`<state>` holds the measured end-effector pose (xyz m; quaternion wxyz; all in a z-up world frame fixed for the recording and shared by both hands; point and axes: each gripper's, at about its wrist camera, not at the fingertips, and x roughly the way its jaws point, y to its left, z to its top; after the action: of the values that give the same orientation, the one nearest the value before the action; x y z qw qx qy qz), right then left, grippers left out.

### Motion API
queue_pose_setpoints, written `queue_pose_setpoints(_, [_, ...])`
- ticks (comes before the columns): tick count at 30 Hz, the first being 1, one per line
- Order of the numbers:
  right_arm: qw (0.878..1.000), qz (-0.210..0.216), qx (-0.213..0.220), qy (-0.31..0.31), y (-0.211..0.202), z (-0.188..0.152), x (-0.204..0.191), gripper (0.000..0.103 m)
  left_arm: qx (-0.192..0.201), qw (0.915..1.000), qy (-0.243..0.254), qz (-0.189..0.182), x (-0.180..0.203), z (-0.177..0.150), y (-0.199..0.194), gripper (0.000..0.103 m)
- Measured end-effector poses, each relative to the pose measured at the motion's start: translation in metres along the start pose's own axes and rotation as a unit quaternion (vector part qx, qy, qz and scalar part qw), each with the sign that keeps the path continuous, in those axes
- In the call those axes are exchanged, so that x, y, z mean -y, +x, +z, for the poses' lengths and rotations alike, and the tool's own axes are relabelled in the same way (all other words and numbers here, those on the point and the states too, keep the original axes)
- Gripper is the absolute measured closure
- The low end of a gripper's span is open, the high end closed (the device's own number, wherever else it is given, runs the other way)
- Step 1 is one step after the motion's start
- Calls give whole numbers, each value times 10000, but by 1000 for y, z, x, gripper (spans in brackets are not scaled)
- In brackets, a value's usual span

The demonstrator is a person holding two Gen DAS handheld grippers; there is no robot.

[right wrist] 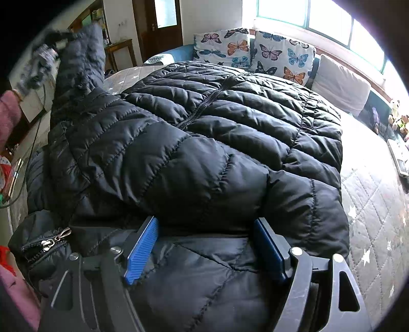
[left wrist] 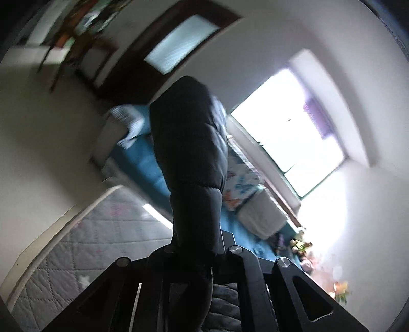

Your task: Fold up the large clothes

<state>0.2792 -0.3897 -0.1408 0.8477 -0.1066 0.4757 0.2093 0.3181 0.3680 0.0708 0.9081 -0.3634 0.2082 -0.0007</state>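
Black puffer jacket [right wrist: 204, 143], on bed [right wrist: 378, 204]: soft, slippery, bulky. My left fingers [left wrist: 196, 245] pinch sleeve [left wrist: 189, 143]; right fingers [right wrist: 207, 245] wide over hem.

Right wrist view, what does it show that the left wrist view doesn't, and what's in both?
Only the right wrist view shows the black puffer jacket's body spread on the bed, its front zipper, the zipper pull, and the right hand-held gripper with blue pads open astride a puffy fold.

Only the left wrist view shows the left hand-held gripper shut on the jacket sleeve, seen tilted and blurred.

Both show the quilted mattress, butterfly cushions, the window and the dark door.
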Motion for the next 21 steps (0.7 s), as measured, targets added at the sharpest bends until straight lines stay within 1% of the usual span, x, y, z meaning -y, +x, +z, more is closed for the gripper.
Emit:
queue_pose_setpoints(2, [10000, -75, -12, -36, -4, 3, -2, 19, 44, 9993, 324, -206, 36, -8, -21, 93])
queue_pose_setpoints(5, [9999, -14, 140, 32, -18, 5, -3, 19, 4, 9951, 820, -557, 97, -40, -57, 93])
queue_pose_setpoints(6, [9998, -3, 216, 41, -23, 5, -3, 19, -16, 9938, 928, -614, 111, -49, -65, 93])
queue_pose_setpoints(8, [9993, -21, 371, 53, -35, 4, -3, 19, -114, 9882, 1258, -863, 153, -75, -74, 93])
queue_pose_setpoints(10, [9986, 34, 516, 143, -46, 1, 0, 19, -218, 9836, 1480, -1010, 183, -108, -82, 93])
queue_pose_setpoints(11, [9981, 73, 576, 205, -51, -1, 2, 19, -316, 9796, 1647, -1110, 199, -128, -84, 93])
queue_pose_setpoints(12, [9976, 83, 633, 269, -56, -5, 5, 19, -378, 9771, 1749, -1152, 222, -159, -84, 93])
queue_pose_setpoints(14, [9967, 70, 723, 361, -63, -11, 10, 19, -563, 9703, 1986, -1262, 247, -203, -80, 93])
queue_pose_setpoints(15, [9962, 73, 761, 428, -66, -15, 13, 19, -722, 9660, 2094, -1334, 257, -226, -77, 93])
queue_pose_setpoints(19, [9942, 87, 820, 693, -74, -31, 25, 19, -1234, 9524, 2327, -1533, 286, -322, -75, 93])
queue_pose_setpoints(21, [9929, 90, 826, 851, -76, -41, 33, 19, -1564, 9433, 2474, -1567, 299, -371, -61, 93])
